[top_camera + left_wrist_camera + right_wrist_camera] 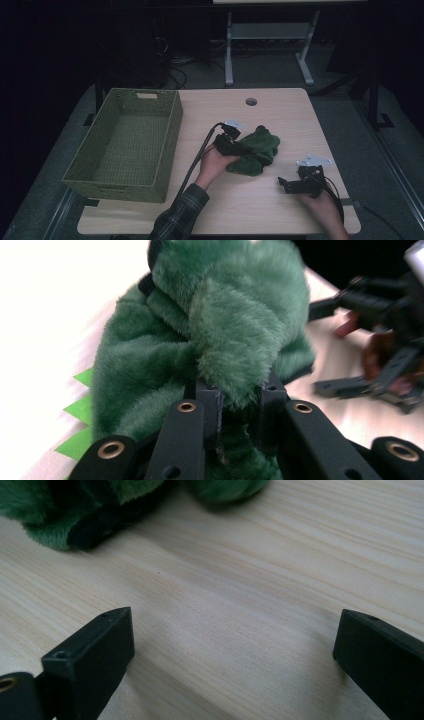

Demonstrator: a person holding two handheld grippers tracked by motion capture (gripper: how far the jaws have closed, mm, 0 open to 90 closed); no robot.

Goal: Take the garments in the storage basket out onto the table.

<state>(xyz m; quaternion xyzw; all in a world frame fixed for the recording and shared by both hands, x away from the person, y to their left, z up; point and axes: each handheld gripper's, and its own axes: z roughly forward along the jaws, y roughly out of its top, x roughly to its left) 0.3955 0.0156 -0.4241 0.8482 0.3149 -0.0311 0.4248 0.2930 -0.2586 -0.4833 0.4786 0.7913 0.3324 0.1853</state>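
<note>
My left claw [239, 145] is closed on a lobe of the green plush toy [257, 150], which lies a little right of the worktop's [280, 107] middle. In the left gripper view the fur [225, 325] bulges up between my two jaws, pinched tight, and bright green felt spikes [80, 410] stick out along the toy's left side. My left hand [215, 167] grips the tool from the near side, plaid sleeve [182, 215] behind it.

My right claw [284, 183] holds nothing and sits near the worktop's near right corner, apart from the toy, pointing left. Its jaws stand wide apart over bare pale wood [235, 610], with the plush's edge [55, 525] farther ahead.

A green woven basket [172, 132] sits along the worktop's left edge. A round cable hole [251, 101] lies near the far edge.
</note>
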